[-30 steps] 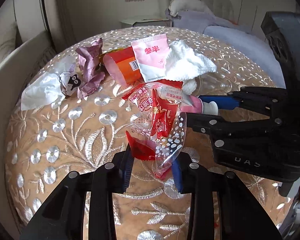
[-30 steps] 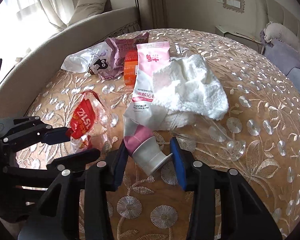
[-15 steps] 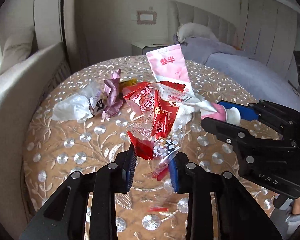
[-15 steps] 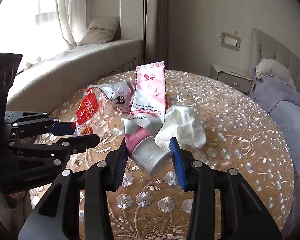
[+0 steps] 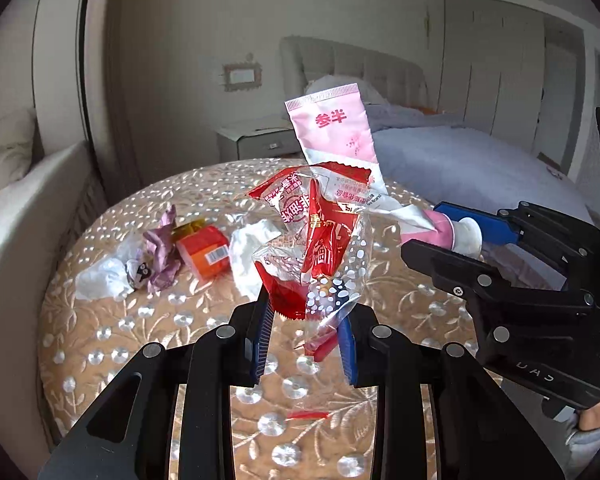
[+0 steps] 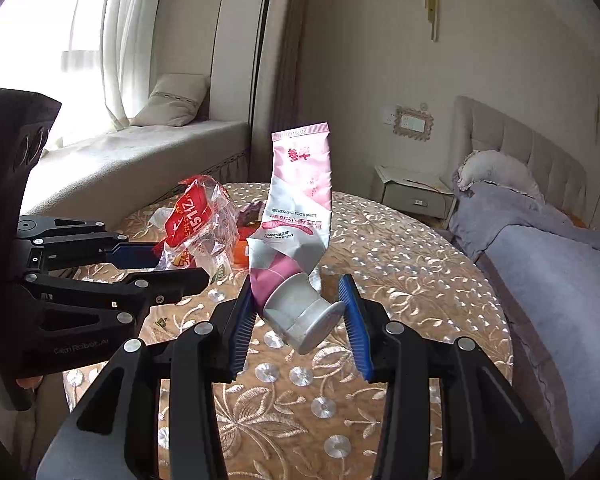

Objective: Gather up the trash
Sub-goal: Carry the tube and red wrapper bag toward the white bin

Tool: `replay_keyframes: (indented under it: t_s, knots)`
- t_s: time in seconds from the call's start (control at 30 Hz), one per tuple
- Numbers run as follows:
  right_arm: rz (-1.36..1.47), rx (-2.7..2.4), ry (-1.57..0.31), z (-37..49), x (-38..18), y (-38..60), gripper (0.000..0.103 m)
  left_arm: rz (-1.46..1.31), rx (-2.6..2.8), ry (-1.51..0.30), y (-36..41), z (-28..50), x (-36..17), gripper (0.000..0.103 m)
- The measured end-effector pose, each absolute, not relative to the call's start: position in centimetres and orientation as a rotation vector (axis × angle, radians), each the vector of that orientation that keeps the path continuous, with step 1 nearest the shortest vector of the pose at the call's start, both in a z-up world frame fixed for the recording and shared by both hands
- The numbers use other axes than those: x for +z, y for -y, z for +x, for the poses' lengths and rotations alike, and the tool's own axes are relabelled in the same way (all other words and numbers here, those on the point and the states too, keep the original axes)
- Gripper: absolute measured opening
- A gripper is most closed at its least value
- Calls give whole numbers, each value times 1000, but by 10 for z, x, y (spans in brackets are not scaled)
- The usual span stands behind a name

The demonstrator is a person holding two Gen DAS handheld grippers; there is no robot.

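Observation:
My left gripper [image 5: 304,320] is shut on a crumpled red and clear snack wrapper [image 5: 316,240] and holds it above the round table [image 5: 120,340]. To its right, my right gripper [image 5: 432,228] is shut on the cap end of a pink and white toothpaste tube [image 5: 336,128] that stands upright in the air. The right wrist view shows the same tube [image 6: 300,200] between the right gripper's [image 6: 296,300] blue pads, with the left gripper [image 6: 180,262] and wrapper [image 6: 196,216] on the left. Both items hang clear of the tabletop.
On the gold embroidered cloth lie a white tissue [image 5: 248,256], an orange box [image 5: 204,256], a purple wrapper [image 5: 160,252], a white cartoon wrapper [image 5: 104,280] and a red scrap [image 5: 308,415]. A bed [image 6: 560,280], nightstand [image 6: 412,196] and window seat [image 6: 140,160] surround the table.
Both grippers have risen from the table with their loads. The toothpaste tube came up off the tissue and now stands upright. The snack wrapper left the cloth, dropping a red scrap.

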State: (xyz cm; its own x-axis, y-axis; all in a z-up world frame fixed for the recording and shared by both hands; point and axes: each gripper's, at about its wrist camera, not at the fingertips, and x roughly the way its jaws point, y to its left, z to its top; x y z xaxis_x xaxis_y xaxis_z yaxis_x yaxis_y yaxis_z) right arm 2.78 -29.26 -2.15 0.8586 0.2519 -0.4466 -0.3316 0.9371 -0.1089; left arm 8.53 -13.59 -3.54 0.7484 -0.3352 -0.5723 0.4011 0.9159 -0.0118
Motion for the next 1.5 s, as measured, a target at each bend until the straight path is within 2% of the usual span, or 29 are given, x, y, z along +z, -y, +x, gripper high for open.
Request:
replay_keyframes:
  t_s: [0.77, 1.2, 1.5]
  knots:
    - [-91, -23, -427, -29, -31, 448, 43, 292, -686, -590, 314, 55, -41, 29]
    - [-17, -184, -483, -44, -66, 527, 43, 419, -837, -642, 430, 47, -75, 29]
    - [65, -228, -543, -35, -105, 587, 43, 508, -858, -736, 496, 52, -118, 29]
